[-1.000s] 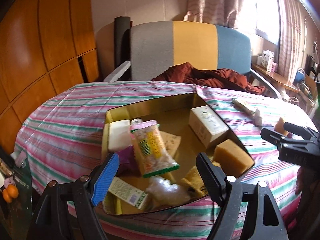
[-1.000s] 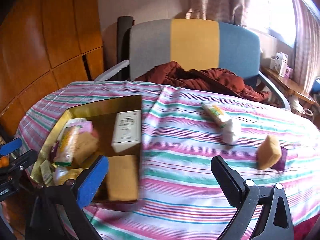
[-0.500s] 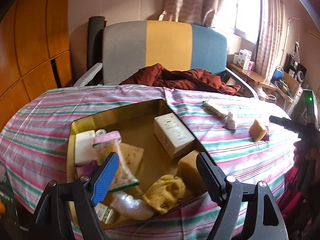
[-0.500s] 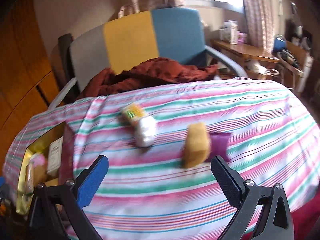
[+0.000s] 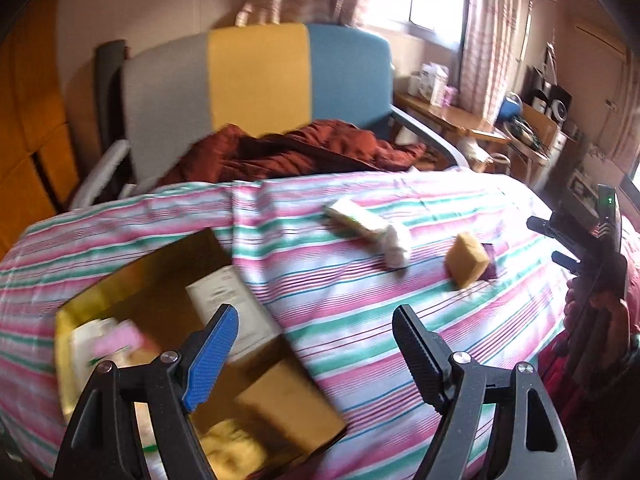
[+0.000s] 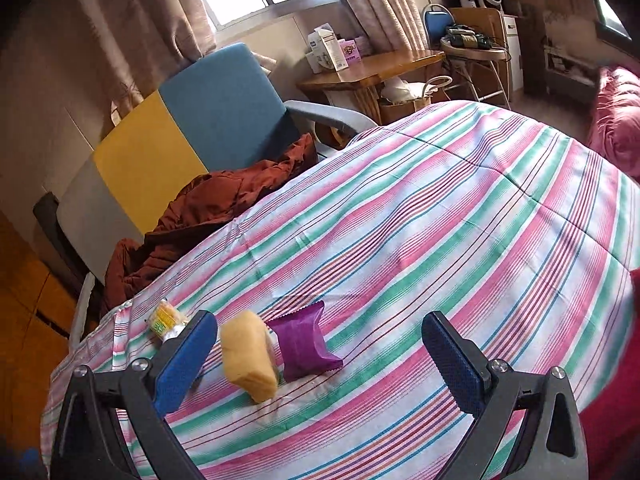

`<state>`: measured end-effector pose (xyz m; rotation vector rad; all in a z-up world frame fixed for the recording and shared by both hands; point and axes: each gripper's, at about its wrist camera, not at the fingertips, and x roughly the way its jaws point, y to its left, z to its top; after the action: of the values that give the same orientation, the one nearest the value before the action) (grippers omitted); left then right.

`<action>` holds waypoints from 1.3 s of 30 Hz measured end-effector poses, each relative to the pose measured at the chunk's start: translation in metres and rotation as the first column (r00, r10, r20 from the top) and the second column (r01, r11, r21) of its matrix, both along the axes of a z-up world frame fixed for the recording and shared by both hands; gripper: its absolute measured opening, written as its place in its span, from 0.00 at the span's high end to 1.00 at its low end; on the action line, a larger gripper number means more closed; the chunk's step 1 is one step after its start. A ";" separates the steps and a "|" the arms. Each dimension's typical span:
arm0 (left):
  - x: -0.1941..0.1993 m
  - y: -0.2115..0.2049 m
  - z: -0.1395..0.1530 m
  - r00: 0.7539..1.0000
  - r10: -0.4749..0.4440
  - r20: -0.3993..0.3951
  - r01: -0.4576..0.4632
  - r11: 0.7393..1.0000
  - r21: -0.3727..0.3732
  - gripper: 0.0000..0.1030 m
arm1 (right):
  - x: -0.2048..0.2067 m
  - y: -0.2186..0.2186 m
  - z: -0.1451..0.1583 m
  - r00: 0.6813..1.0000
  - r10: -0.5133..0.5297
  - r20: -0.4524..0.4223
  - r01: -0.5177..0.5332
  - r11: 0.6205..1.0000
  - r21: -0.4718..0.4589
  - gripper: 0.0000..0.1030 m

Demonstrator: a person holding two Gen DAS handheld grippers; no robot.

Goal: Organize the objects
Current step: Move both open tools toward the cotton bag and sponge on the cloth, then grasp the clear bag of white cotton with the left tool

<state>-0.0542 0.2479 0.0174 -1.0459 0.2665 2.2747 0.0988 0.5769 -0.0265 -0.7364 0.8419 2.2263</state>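
A gold tray (image 5: 72,312) lies on the striped tablecloth (image 5: 360,304) at the left, holding a white box (image 5: 228,304), a tan sponge (image 5: 288,404) and several packets. My left gripper (image 5: 316,340) is open and empty above the tray's right edge. On the cloth lie a yellow sponge (image 5: 466,254) (image 6: 248,354), a purple packet (image 6: 304,340) and a snack packet (image 5: 368,228) (image 6: 164,318). My right gripper (image 6: 320,356) is open and empty, just in front of the sponge and purple packet; it also shows in the left wrist view (image 5: 560,240).
A grey, yellow and blue chair (image 5: 256,92) with a rust-red jacket (image 5: 304,152) stands behind the table. A wooden side table (image 6: 372,72) with boxes stands under the window. A pink cushion (image 6: 616,120) lies at the far right.
Both grippers have swung right. The left view has shifted from the tray toward the loose items. The right gripper has closed in on the yellow sponge and purple packet.
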 end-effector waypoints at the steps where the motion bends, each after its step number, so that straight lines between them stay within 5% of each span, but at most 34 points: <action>1: -0.004 0.011 -0.002 1.000 -0.014 0.018 0.014 1.000 -0.003 0.22 | -0.001 0.001 0.000 1.000 0.004 -0.005 -0.004 1.000 -0.006 0.00; 12: -0.042 0.122 -0.050 0.980 -0.073 0.184 0.093 0.990 -0.104 0.26 | 0.029 0.021 0.002 0.985 -0.066 -0.161 0.041 0.987 -0.154 0.00; 21: -0.075 0.176 -0.087 0.965 -0.054 0.255 0.085 0.990 -0.114 0.35 | 0.025 0.026 -0.008 0.983 -0.038 -0.180 -0.008 0.968 -0.252 0.00; 29: -0.095 0.198 -0.120 0.957 -0.015 0.289 0.063 0.986 -0.155 0.39 | 0.018 0.023 -0.010 0.983 0.012 -0.184 -0.062 0.962 -0.267 0.00; 32: -0.096 0.200 -0.125 0.959 -0.046 0.279 0.089 0.986 -0.142 0.61 | 0.016 0.022 -0.012 0.984 0.026 -0.177 -0.074 0.960 -0.270 0.00; 39: -0.077 0.176 -0.102 0.962 -0.074 0.262 0.098 0.992 -0.077 0.65 | 0.010 0.017 -0.009 0.985 0.067 -0.157 -0.103 0.968 -0.231 0.00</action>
<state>-0.1311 0.4237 -0.0848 -1.3367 0.2999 2.0374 0.1087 0.5940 -0.0358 -0.7361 1.1877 2.3025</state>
